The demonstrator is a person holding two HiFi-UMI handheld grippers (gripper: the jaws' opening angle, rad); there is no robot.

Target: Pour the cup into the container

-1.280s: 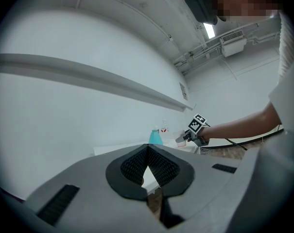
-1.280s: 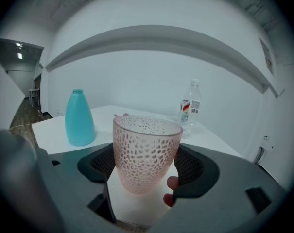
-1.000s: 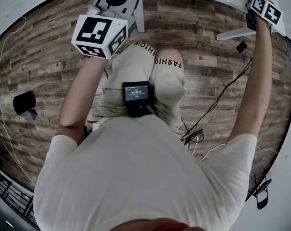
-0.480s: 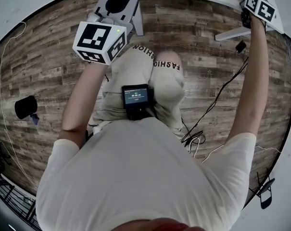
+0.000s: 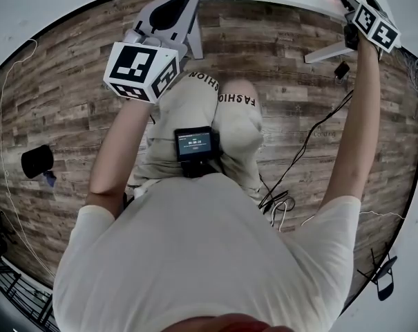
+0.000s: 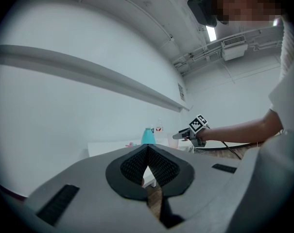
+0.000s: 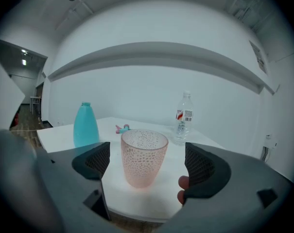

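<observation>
Pink, see-through plastic with a dimpled skin makes up the cup (image 7: 144, 157), a tapering tumbler stood upright near the front edge of the white table (image 7: 137, 203). It is framed between the wide-open jaws of the right gripper (image 7: 149, 165) with a gap on each side, so nothing is gripped yet. The gripper appears to be lined up level with the cup's wall so that it can be grasped from the side, which would suit a later tipping. The ribbed black pads (image 7: 201, 168) (rubbery, by the look of them) should bite well on the rough wall, though thin plastic may flex if squeezed hard. Whether the cup holds anything cannot be told.

The left gripper (image 6: 147, 153) is held away from the table, over the person's knees, its jaws closed together on nothing, presumably parked until needed.

Behind the cup are seen a smooth, narrow-topped blue bottle (image 7: 85, 124), a clear labelled water bottle (image 7: 184, 116) and a small pink-and-teal object (image 7: 121, 128) too small to identify. Which of these is meant as the container cannot be settled, since no open vessel is shown.
</observation>
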